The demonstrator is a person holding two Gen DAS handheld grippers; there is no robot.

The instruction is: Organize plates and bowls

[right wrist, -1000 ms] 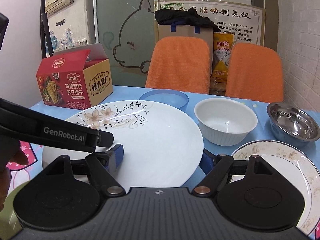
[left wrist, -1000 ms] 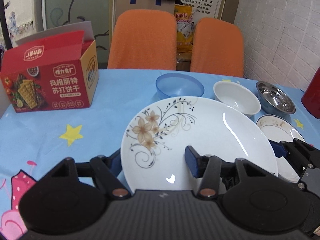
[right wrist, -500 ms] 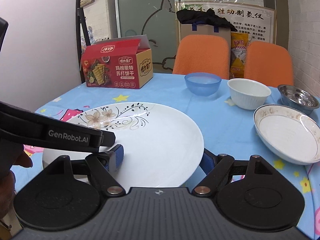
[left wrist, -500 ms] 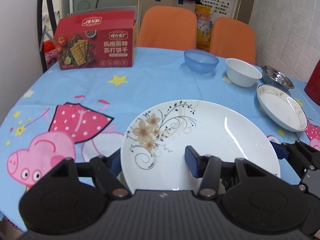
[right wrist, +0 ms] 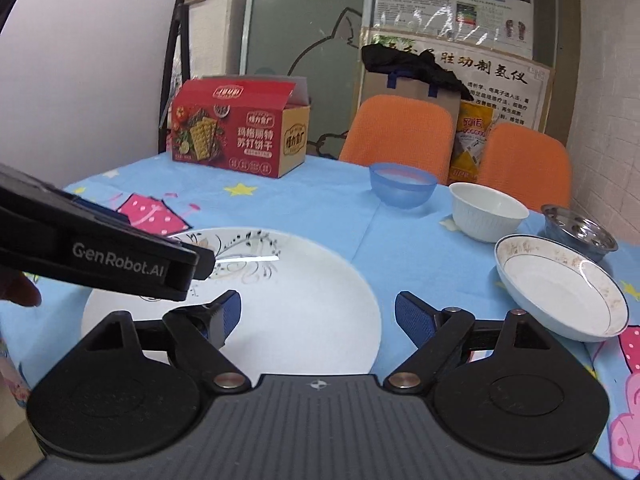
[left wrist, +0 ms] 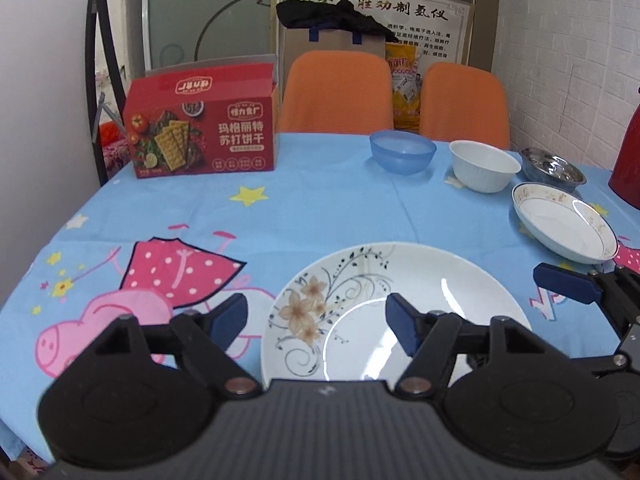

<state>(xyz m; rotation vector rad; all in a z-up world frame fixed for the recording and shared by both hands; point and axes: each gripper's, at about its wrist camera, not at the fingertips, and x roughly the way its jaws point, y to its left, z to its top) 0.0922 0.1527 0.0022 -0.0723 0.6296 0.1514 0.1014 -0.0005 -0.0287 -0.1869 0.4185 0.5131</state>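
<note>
A large white plate with a flower pattern (left wrist: 384, 312) lies near the table's front edge; it also shows in the right wrist view (right wrist: 288, 288). My left gripper (left wrist: 316, 322) is open, its fingers astride the plate's left rim. My right gripper (right wrist: 318, 316) is open astride the plate's right rim. Farther back stand a blue bowl (left wrist: 402, 151), a white bowl (left wrist: 484, 166), a steel bowl (left wrist: 554, 168) and a gold-rimmed deep plate (left wrist: 564, 220).
A red cracker box (left wrist: 202, 142) stands at the table's back left. A red jug (left wrist: 628, 160) is at the right edge. Two orange chairs (left wrist: 338, 92) stand behind the table with the cartoon-print blue cloth (left wrist: 320, 208).
Both grippers pulled the flowered plate back toward the front edge and lowered it. Both grippers have opened; the plate now seems to rest on the table.
</note>
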